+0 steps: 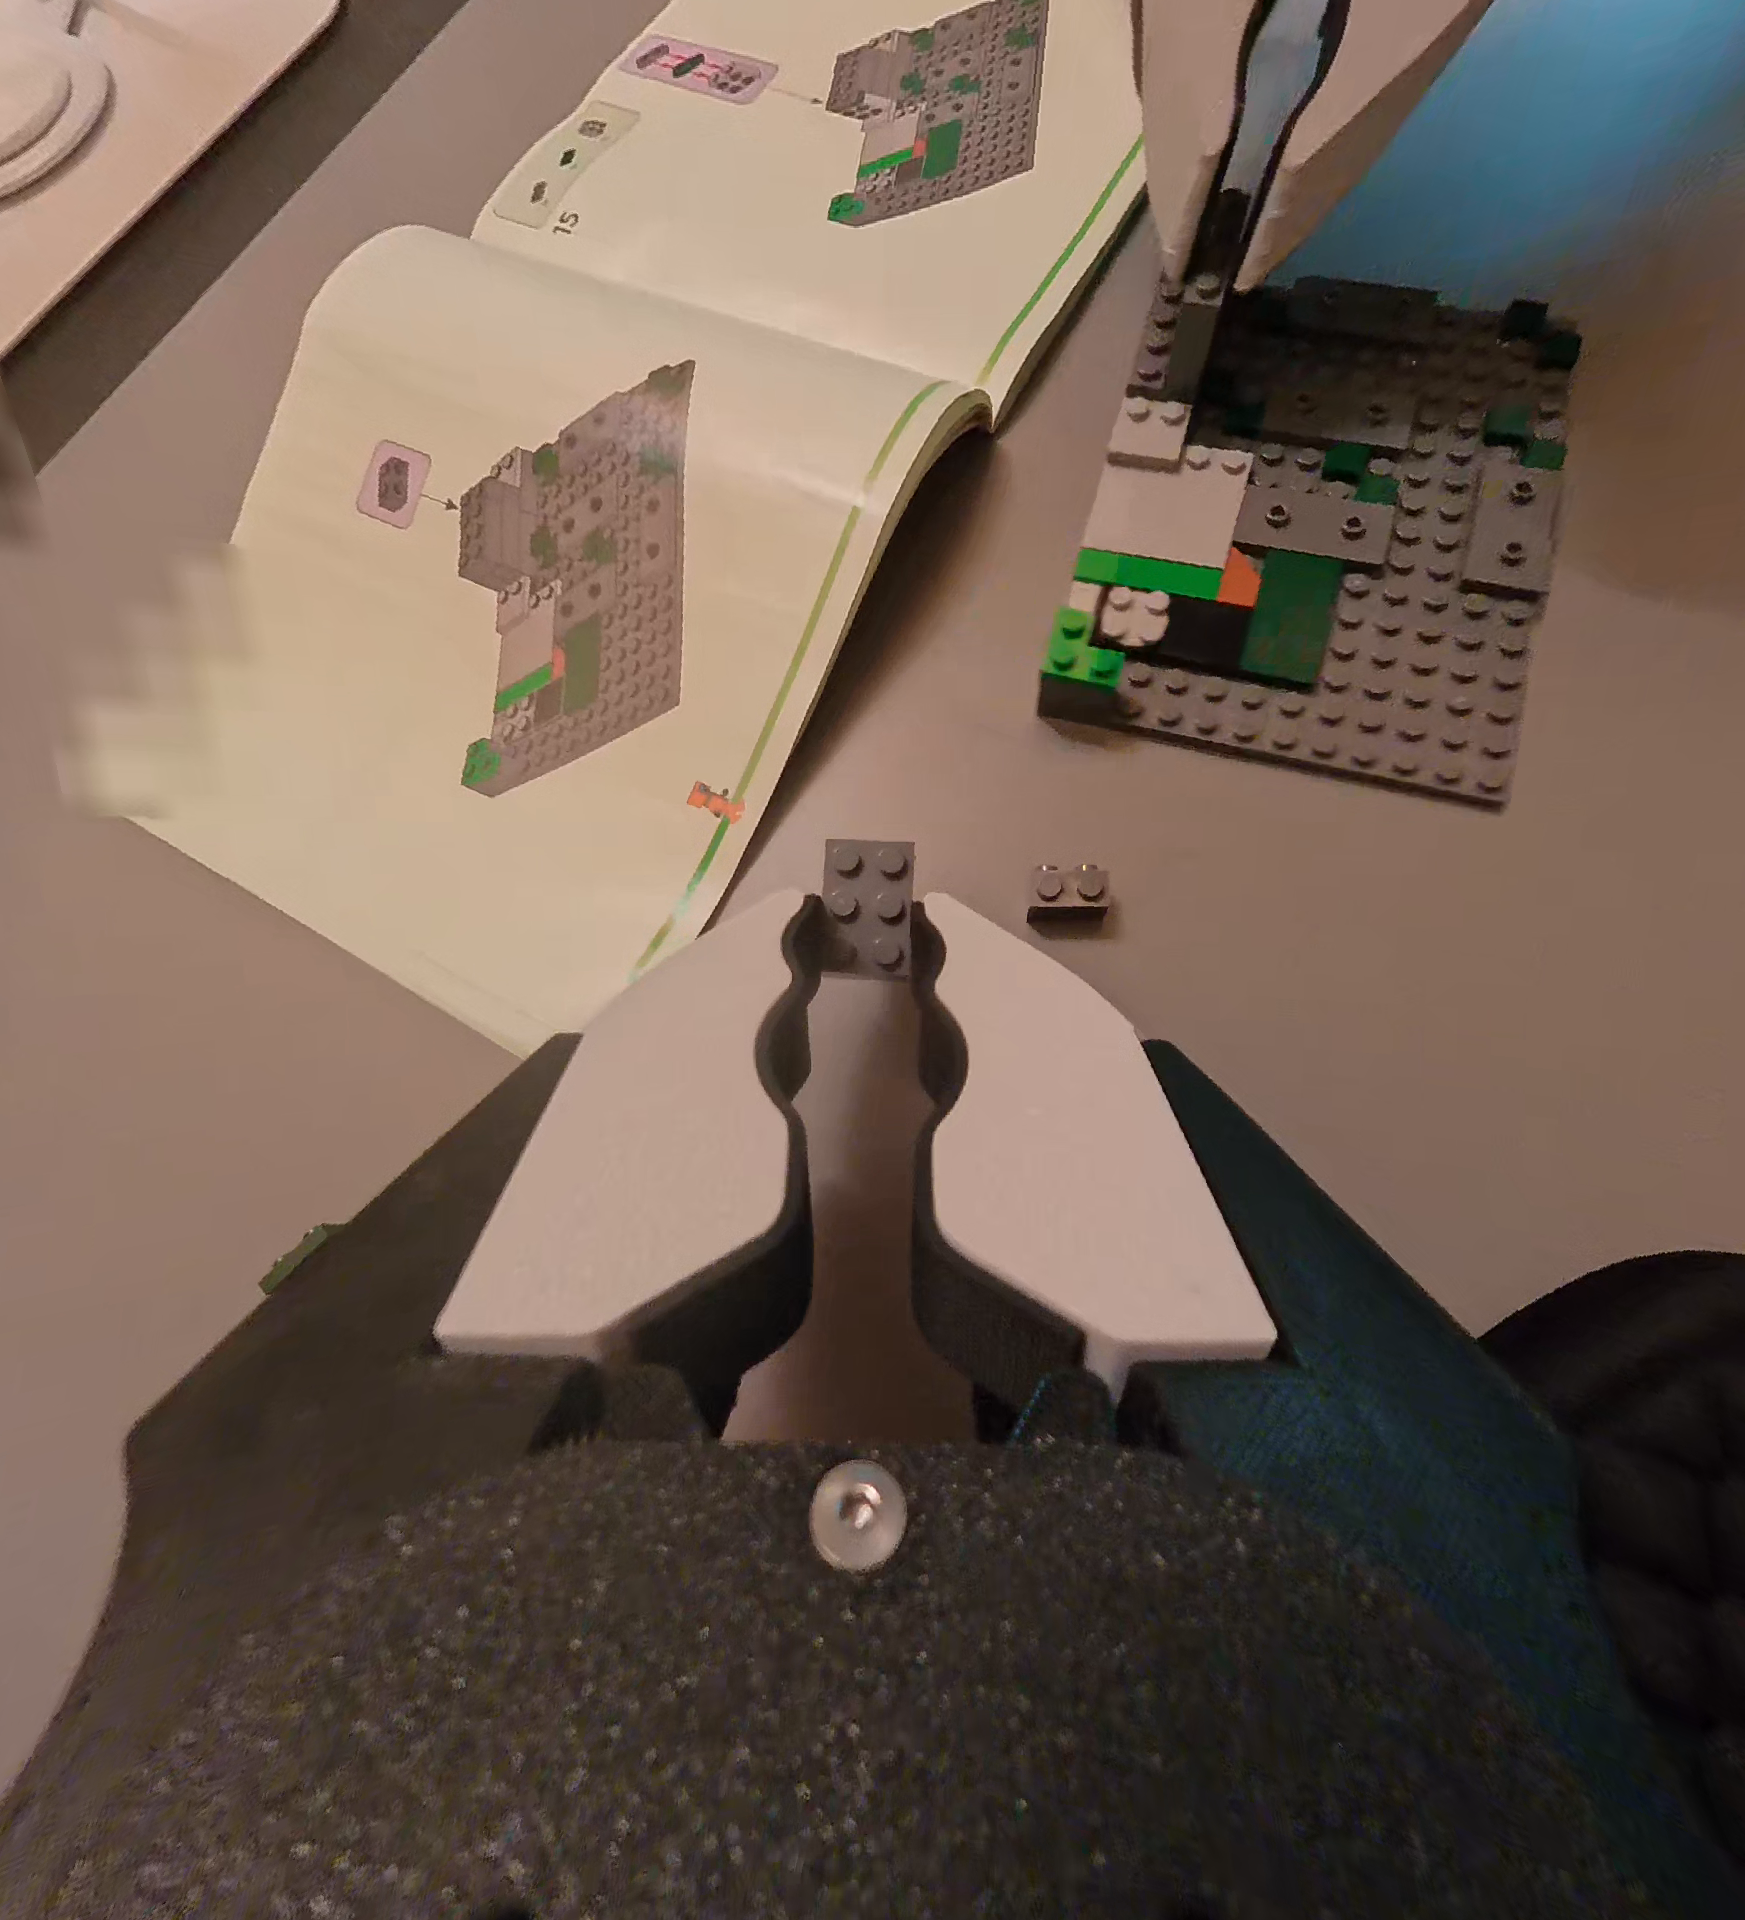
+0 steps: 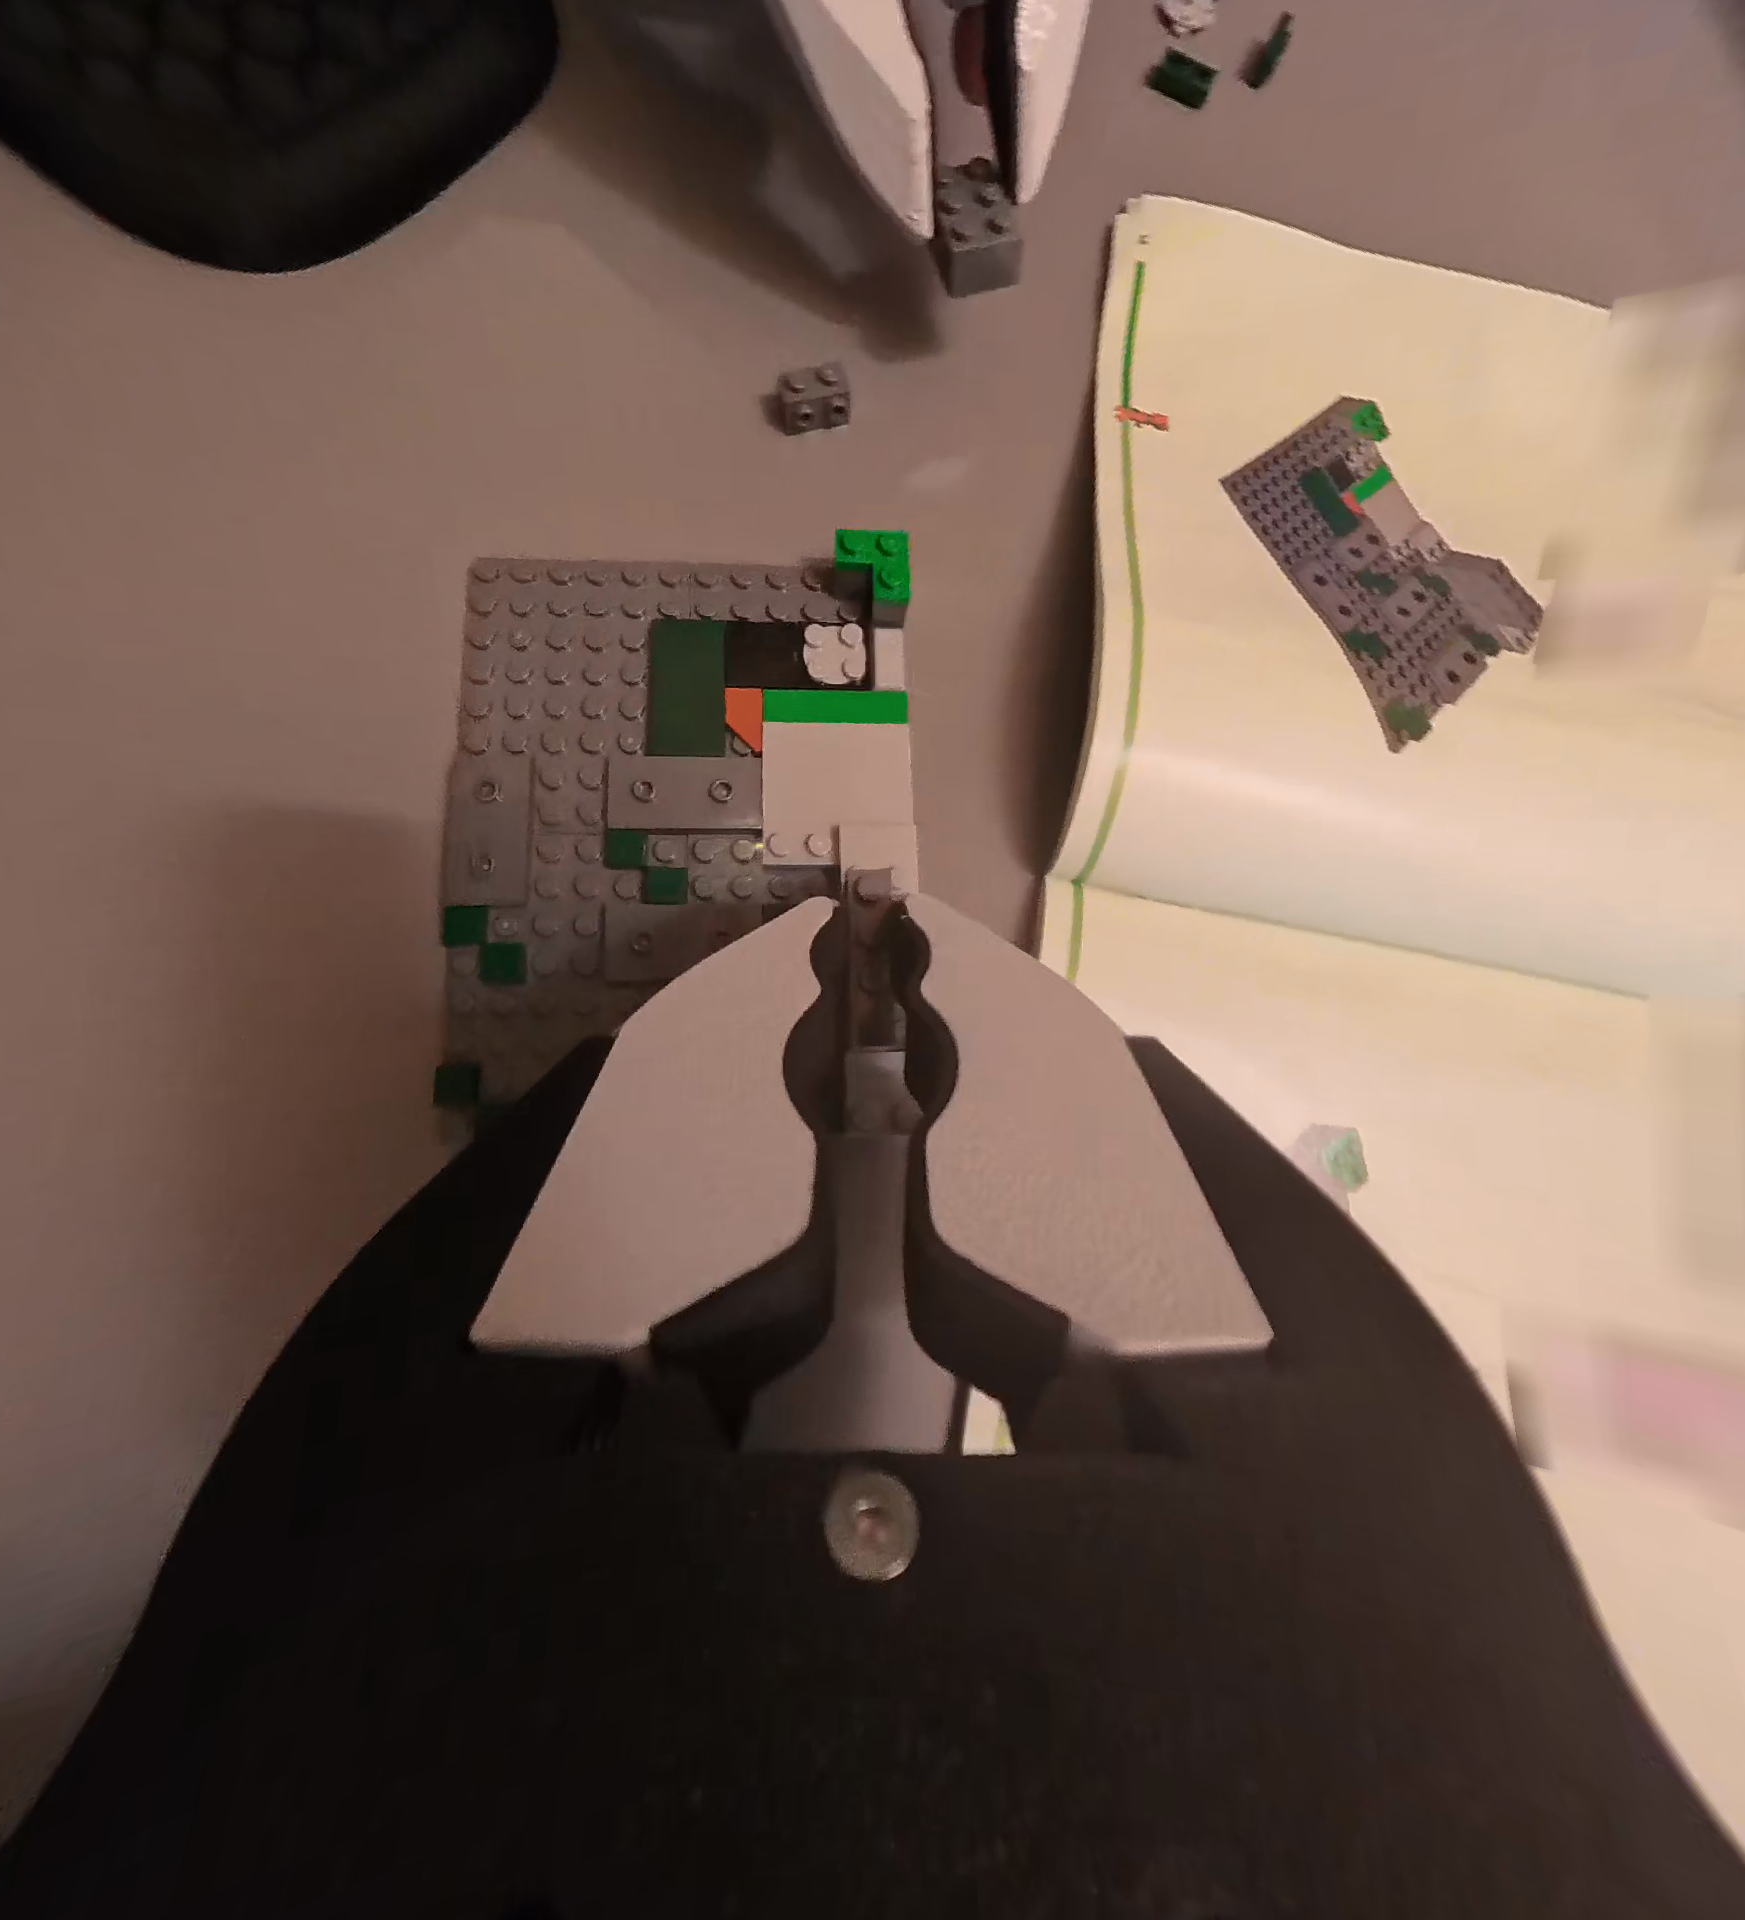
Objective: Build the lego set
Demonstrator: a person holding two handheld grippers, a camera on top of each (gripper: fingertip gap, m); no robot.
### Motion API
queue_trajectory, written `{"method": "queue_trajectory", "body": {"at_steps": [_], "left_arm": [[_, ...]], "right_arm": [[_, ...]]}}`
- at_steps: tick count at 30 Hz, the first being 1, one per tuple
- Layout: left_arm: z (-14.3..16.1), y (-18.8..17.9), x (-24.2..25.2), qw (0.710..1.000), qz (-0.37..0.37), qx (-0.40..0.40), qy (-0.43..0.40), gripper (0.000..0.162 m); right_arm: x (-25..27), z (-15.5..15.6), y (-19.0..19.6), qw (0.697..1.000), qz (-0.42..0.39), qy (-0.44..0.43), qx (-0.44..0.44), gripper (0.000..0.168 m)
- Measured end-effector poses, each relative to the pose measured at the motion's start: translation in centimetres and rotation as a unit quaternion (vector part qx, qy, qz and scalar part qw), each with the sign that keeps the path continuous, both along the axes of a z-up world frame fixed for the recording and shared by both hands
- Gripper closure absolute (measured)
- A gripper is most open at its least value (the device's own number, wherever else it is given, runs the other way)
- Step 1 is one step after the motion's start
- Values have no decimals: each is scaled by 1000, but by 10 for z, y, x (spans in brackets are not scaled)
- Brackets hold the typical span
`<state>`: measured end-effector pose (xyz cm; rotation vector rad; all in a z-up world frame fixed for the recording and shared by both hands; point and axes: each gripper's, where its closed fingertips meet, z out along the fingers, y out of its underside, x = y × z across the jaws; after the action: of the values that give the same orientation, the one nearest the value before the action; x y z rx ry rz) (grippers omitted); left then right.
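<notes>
My left gripper (image 1: 868, 916) is shut on a dark grey studded brick (image 1: 870, 894) and holds it just above the table, in front of the build. It also shows at the top of the right wrist view (image 2: 961, 156) with the brick (image 2: 974, 223). The grey baseplate (image 1: 1419, 707) carries grey, green, black and orange pieces. My right gripper (image 2: 873, 920) is shut on a narrow dark grey piece (image 2: 873, 977) standing at the build's corner (image 1: 1198, 322). A small grey two-stud brick (image 1: 1070, 894) lies loose on the table between the left gripper and the baseplate (image 2: 556, 665).
The open instruction booklet (image 1: 639, 468) lies left of the build, and shows in the right wrist view (image 2: 1367, 779). Loose dark green pieces (image 2: 1185, 78) lie beyond it. A white tray (image 1: 16, 125) sits far left. A black padded object (image 2: 224, 114) lies by the table edge. The gap from one gripper's tips to the other's is roughly 15 cm.
</notes>
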<state>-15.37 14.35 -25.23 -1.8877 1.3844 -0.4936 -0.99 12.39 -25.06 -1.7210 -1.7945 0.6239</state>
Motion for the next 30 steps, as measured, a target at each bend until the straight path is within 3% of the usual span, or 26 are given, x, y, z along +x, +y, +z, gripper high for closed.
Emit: {"method": "queue_trajectory", "body": {"at_steps": [9, 18, 30], "left_arm": [[-1, -1, 1, 1000, -3, -2, -1, 146], [-1, -2, 1, 1000, -2, 0, -2, 146], [-4, -2, 1, 1000, -3, -1, 1, 146]], "right_arm": [[-6, 0, -22, 997, 76, 1, 6, 161], [-9, 17, -22, 998, 55, 30, 4, 151], [7, 25, -23, 998, -6, 56, 5, 151]]}}
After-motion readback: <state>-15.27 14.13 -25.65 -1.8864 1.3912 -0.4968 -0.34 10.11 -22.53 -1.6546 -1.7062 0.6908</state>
